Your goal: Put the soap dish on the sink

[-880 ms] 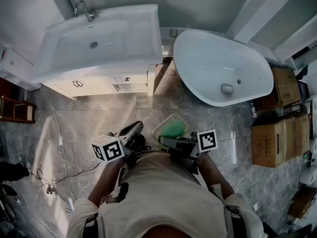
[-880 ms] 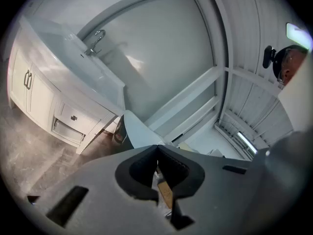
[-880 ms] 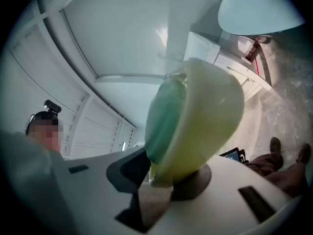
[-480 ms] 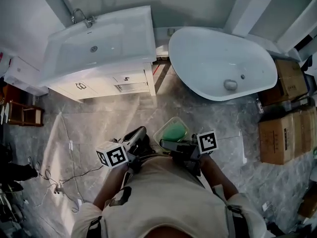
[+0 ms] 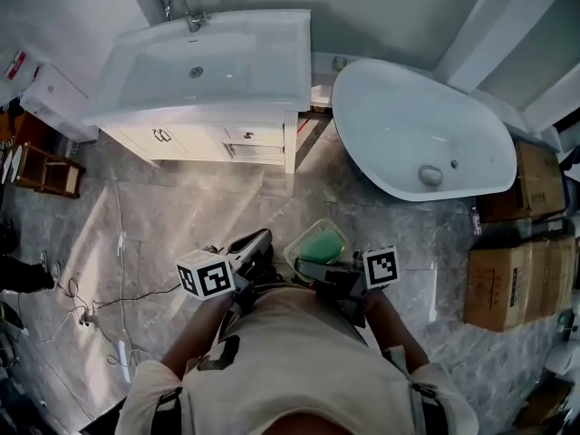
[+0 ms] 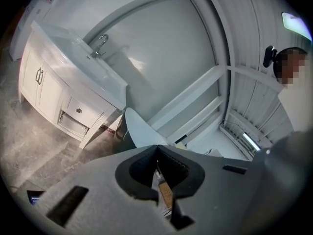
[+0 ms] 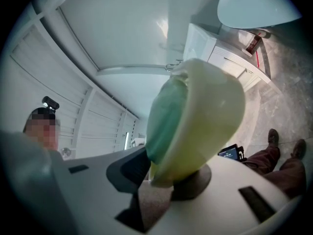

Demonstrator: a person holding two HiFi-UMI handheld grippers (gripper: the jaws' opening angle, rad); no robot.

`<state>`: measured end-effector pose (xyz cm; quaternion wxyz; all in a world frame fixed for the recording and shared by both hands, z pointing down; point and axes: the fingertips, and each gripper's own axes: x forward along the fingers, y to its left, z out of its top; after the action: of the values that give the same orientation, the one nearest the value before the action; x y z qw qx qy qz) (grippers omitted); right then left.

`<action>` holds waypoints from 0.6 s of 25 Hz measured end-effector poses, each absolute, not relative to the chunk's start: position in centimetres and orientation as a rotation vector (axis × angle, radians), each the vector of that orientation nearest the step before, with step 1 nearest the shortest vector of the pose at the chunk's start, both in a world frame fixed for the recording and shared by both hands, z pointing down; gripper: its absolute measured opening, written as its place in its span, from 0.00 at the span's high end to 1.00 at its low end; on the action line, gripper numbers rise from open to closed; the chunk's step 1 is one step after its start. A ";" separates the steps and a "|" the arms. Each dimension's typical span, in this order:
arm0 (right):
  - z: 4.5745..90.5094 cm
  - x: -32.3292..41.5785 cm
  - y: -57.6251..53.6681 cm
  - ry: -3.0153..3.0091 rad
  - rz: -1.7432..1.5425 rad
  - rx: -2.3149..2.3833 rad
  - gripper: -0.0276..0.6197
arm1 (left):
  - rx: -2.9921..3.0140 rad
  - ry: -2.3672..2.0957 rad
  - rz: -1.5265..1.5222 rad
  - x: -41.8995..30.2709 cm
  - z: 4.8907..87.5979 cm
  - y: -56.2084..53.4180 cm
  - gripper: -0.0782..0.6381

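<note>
Pale yellow-green plastic soap dish (image 5: 317, 241), green bar inside | pinched at its lower edge by right gripper (image 7: 164, 177), held above floor, well apart from sink (image 5: 272, 34) | left gripper (image 6: 157, 173) jaws together, empty | done: pick-up; left: carry across, set on sink's flat rim.

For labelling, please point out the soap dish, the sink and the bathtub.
soap dish (image 7: 210, 114), right gripper view, pale outer shell.
sink (image 5: 249, 69), head view, bare basin floor.
bathtub (image 5: 394, 125), head view, bare inner wall.

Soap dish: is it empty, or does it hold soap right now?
Not empty. A green soap bar sits in the pale soap dish, which the right gripper holds by its rim.
</note>
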<state>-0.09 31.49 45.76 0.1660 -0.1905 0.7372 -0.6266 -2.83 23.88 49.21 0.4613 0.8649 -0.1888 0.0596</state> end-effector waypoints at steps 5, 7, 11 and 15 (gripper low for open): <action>45.9 -0.8 28.8 2.073 -1.793 -0.590 0.77 | 2.123 -0.440 0.128 -3.9 48.9 20.9 0.86; 46.1 -1.0 27.6 2.074 -1.799 -0.615 0.77 | 2.126 -0.426 0.116 -4.3 48.7 19.6 0.86; 46.2 -2.0 25.2 2.095 -1.809 -0.626 0.77 | 2.131 -0.398 0.103 -5.3 48.8 16.9 0.86; 46.5 -2.8 22.5 2.089 -1.826 -0.631 0.77 | 2.167 -0.370 0.105 -6.7 48.9 14.1 0.86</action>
<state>-2.82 22.47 46.48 0.1476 -0.2192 0.7261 -0.6348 -6.70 14.09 48.89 0.4531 0.8777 -0.1500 0.0427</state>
